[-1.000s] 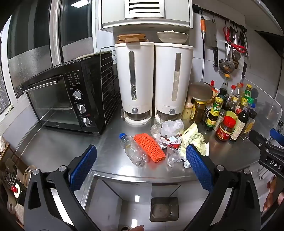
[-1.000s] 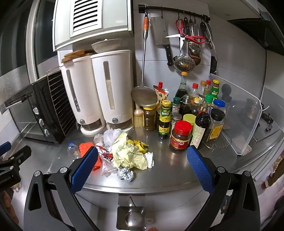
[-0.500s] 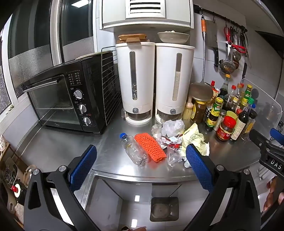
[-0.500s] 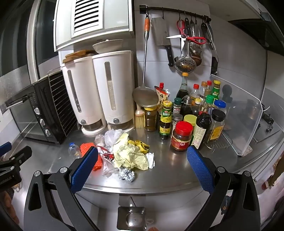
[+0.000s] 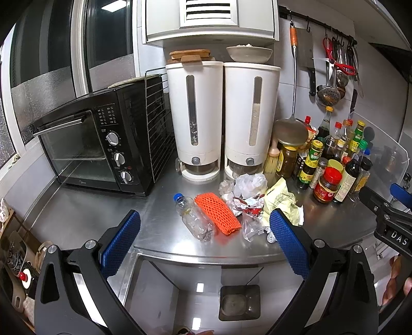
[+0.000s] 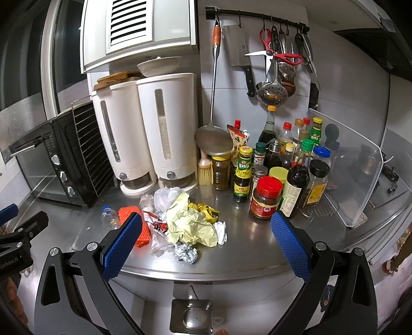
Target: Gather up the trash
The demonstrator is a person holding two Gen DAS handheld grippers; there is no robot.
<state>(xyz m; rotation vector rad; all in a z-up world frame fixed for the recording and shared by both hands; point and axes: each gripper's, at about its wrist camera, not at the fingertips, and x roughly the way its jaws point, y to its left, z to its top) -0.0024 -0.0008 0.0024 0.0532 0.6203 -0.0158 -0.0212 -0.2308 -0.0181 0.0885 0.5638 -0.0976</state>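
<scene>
A heap of trash lies on a steel desk [image 5: 90, 214] in a kitchen corner, in front of two white dispensers [image 5: 221, 118] and just left of a cluster of sauce bottles [image 6: 283, 175]. Both hand-held grippers hang in the air short of the desk's front edge, holding nothing.

The left hand-held gripper [image 5: 203, 243] has its blue-padded fingers [image 5: 121, 242] spread wide apart, framing the left part of the heap. The right hand-held gripper [image 6: 203, 239] is likewise spread wide, its pads either side of the heap's right half.

At the heap's left edge a clear plastic bottle [image 5: 193, 217] lies on its side, blue cap toward the back left, base toward the front right, its long axis running diagonally across the desk. Touching it on the right, an orange foam net [image 5: 217, 215] lies along nearly the same diagonal, its near end at the front. Right of the net come a red-and-white wrapper [image 5: 247, 206] and clear crumpled film [image 5: 251, 228]. A white plastic bag [image 5: 249, 183] sits at the back of the heap, closest to the dispensers. The largest piece, a crumpled pale-yellow paper [image 6: 190, 226], fills the middle right, with a yellow wrapper [image 6: 206, 210] behind it, a white tissue wad [image 6: 221, 232] at its right edge and a ball of foil [image 6: 186, 253] just in front, nearest the desk's edge.

A black toaster oven [image 5: 97, 144] stands well to the left, and utensils hang from a wall rail [image 6: 257, 15] above the bottles.
</scene>
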